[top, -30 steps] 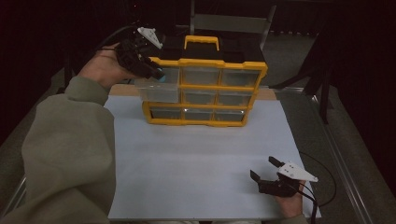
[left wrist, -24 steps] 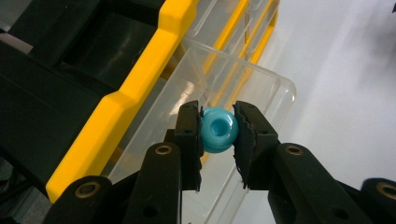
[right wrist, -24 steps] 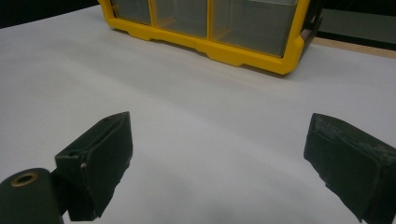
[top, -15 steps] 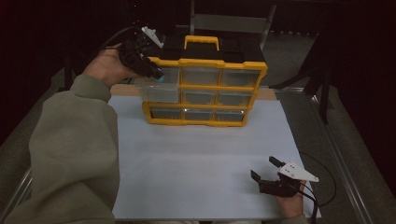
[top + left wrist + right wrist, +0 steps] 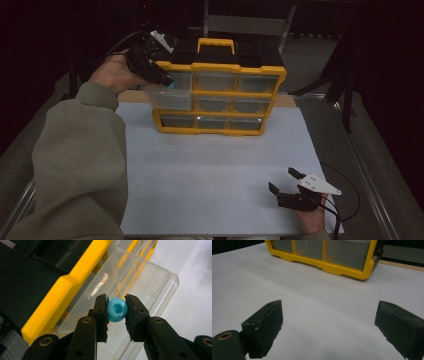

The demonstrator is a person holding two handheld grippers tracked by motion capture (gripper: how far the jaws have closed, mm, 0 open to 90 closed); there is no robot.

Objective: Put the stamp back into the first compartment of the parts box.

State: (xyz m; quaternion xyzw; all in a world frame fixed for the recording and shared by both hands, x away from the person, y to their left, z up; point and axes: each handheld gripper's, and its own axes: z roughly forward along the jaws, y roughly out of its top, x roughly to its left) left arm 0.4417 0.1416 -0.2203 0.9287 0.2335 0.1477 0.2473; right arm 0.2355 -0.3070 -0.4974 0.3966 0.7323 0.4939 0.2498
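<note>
Bead [image 5: 117, 309] in left gripper [image 5: 117, 312] above open drawer [image 5: 150, 287]

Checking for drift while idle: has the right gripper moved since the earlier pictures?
No. The right gripper sits at the same spot near the white sheet's front right corner.

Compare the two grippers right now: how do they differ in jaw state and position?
The left gripper is shut on a blue bead; the right gripper is open, holding nothing. The left hangs above the pulled-out clear drawer of the yellow organizer; the right sits low over the white sheet. Both have black jaws.
</note>
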